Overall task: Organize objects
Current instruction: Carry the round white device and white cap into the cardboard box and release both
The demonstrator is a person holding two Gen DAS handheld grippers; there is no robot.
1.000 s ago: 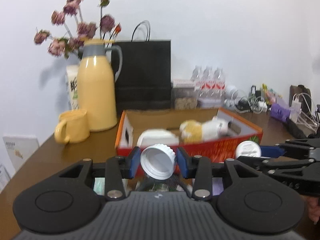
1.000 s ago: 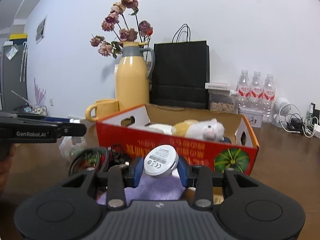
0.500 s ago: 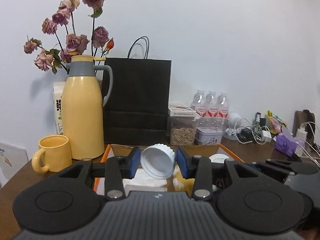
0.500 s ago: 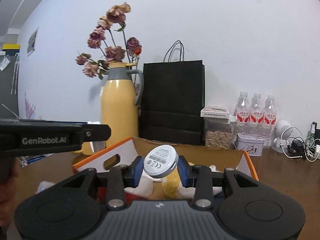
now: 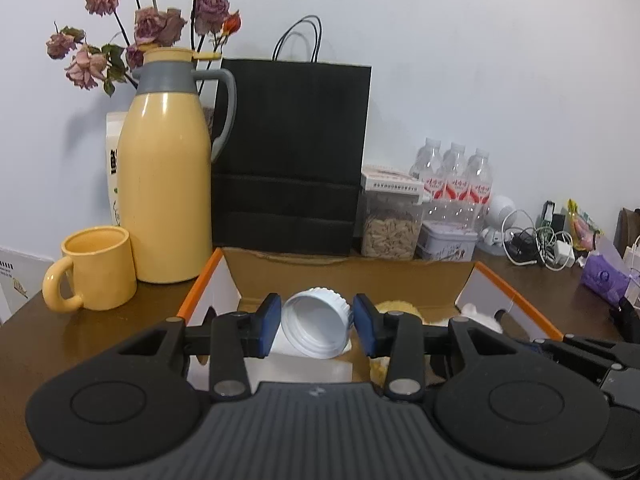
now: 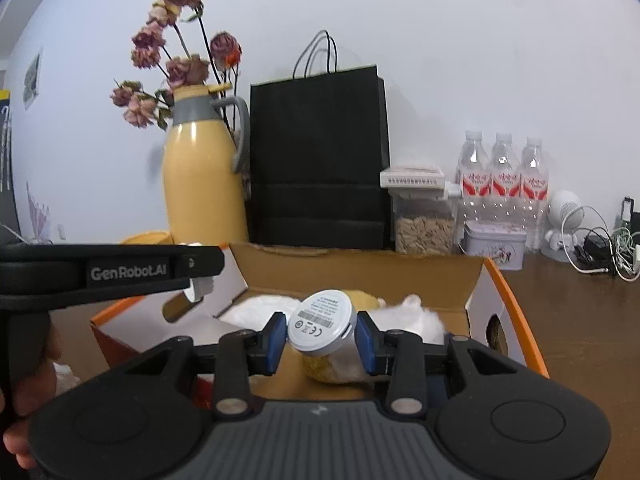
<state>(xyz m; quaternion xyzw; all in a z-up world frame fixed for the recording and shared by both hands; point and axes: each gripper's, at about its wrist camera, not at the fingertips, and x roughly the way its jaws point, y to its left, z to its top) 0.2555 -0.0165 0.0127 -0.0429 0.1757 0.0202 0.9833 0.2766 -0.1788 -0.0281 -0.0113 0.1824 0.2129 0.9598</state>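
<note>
The left hand-held gripper pinches a white screw cap between its blue pads, the cap's hollow side turned toward the camera. The right hand-held gripper is clamped on a small round white device whose flat face carries a printed label and barcode. In the right wrist view the left hand-held gripper shows from the side as a black bar at the left edge, with part of a hand below it.

Both grippers hang over the near edge of an open cardboard box with orange rims, which stands on the brown desk. Inside the box lies a soft toy, white and yellow, beside something white that I cannot make out.

Beyond the box, to the left, a yellow mug stands just beside a tall yellow jug with a grey collar and handle. Dried roses rise behind the jug. A black paper bag stands against the white wall, behind the box. To its right are a clear container of seeds, a small tin, three water bottles, and further right a tangle of cables
</note>
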